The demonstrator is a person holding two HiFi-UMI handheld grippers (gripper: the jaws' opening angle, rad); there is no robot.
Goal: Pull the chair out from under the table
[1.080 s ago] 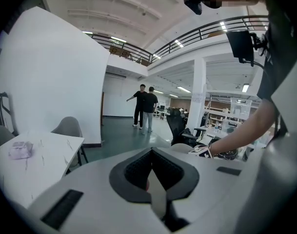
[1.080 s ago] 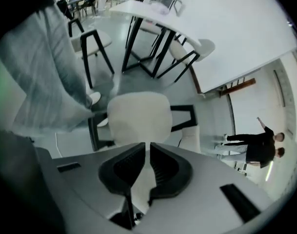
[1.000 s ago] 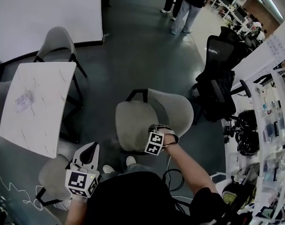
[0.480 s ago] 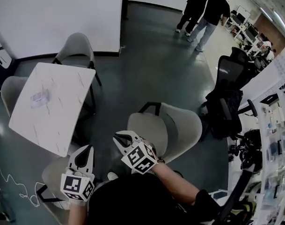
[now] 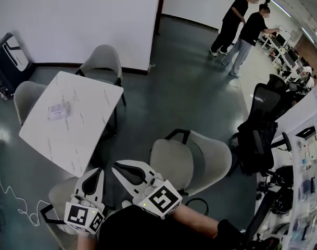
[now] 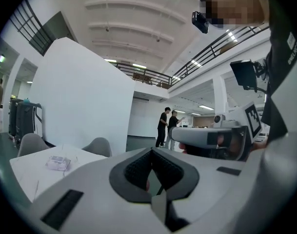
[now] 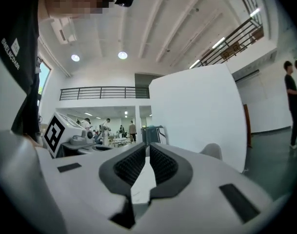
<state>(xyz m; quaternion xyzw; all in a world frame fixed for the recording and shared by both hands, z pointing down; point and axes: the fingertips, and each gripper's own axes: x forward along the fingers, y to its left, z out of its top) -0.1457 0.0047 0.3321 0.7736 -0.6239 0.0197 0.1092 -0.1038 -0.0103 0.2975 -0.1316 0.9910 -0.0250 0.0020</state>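
The grey shell chair (image 5: pixel 192 160) with a black frame stands on the dark floor, apart from the white table (image 5: pixel 70 124) and to its right. My right gripper (image 5: pixel 118 167) is raised in front of me between table and chair, shut, with nothing in it; its pads nearly meet (image 7: pixel 148 149). My left gripper (image 5: pixel 97 172) hovers beside it over the table's near corner, also shut and empty (image 6: pixel 151 154). Neither gripper touches the chair. A small clear packet (image 5: pixel 58 110) lies on the table.
Three more grey chairs stand round the table: far (image 5: pixel 101 59), left (image 5: pixel 24 98), near (image 5: pixel 62 197). A black office chair (image 5: pixel 262 124) and a cluttered bench (image 5: pixel 309 181) are at the right. Two people (image 5: pixel 244 20) stand far off. A cable (image 5: pixel 7 191) trails on the floor.
My right gripper left the chair's back and rose up and leftward to beside the left gripper. The left gripper rose a little. The chair has stayed where it stood.
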